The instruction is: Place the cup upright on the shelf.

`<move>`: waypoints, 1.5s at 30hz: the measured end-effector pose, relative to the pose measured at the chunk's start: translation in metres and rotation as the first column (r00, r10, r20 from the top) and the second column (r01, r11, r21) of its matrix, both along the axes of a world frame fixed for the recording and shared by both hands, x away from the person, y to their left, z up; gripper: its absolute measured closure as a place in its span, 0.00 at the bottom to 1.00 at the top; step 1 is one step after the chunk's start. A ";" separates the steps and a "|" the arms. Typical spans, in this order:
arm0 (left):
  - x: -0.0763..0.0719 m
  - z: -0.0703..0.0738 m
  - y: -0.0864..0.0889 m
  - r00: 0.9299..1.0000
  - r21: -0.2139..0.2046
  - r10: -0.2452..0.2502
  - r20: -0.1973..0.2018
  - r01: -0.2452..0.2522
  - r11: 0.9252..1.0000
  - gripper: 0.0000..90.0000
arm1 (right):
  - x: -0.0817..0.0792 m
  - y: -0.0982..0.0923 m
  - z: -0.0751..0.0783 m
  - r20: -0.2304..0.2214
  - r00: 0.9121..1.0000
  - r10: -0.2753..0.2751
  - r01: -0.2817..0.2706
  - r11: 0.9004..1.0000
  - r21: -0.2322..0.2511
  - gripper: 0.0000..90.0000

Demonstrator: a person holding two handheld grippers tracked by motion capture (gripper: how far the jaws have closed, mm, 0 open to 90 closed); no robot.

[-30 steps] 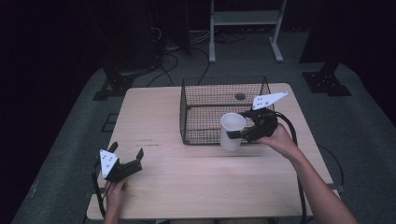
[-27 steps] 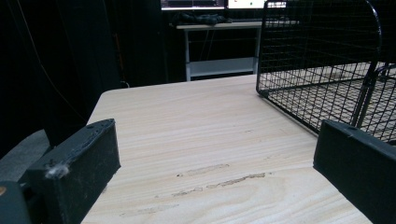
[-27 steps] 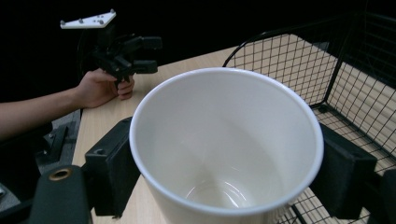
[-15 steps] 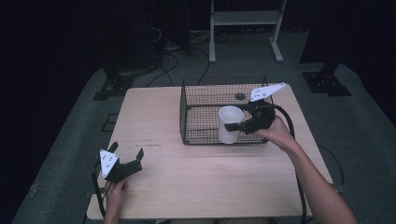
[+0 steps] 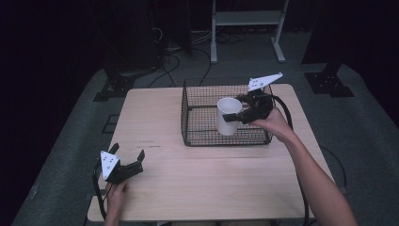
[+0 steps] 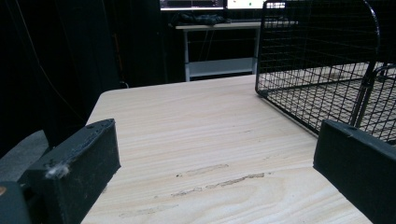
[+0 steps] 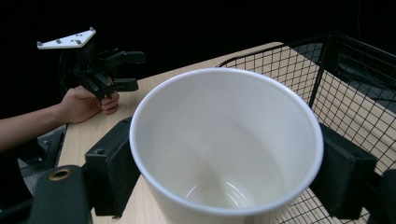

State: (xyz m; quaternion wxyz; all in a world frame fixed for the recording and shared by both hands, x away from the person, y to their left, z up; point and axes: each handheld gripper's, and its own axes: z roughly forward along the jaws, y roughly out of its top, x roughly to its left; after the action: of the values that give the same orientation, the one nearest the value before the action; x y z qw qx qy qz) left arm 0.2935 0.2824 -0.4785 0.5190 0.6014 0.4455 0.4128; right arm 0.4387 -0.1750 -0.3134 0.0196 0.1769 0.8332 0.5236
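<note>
A: High view, left to right. Lower left of frame: left gripper on the table, jaws spread wide, nothing between them.

B: Left gripper view agrees. Two black jaws at the bottom corners, bare wood between. Basket fills the upper right of that frame.

A: Centre of high view: wire basket on the table's far half. White cup sits over its middle, upright, mouth up.

B: Resting on the basket floor or held off it?

A: Can't tell from above. Just right of the cup: right gripper, jaws clamped on the cup's sides, hand behind it at the basket's right edge.

B: Right gripper view: cup centre frame, empty inside, a black jaw pressed against each side. Left gripper in the upper left, jaws apart. Basket mesh at right.
</note>
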 end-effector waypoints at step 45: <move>0.000 0.000 0.000 1.000 -0.003 -0.004 0.000 0.004 1.000 0.00 | 0.066 0.037 0.000 -0.015 0.999 -0.048 0.047 0.997 -0.064 0.21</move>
State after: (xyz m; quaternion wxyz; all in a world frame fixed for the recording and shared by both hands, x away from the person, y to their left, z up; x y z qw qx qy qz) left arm 0.2935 0.2827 -0.4785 0.5209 0.6014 0.4449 0.4112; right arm 0.5050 -0.1377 -0.3132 0.0308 0.1999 0.8453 0.4945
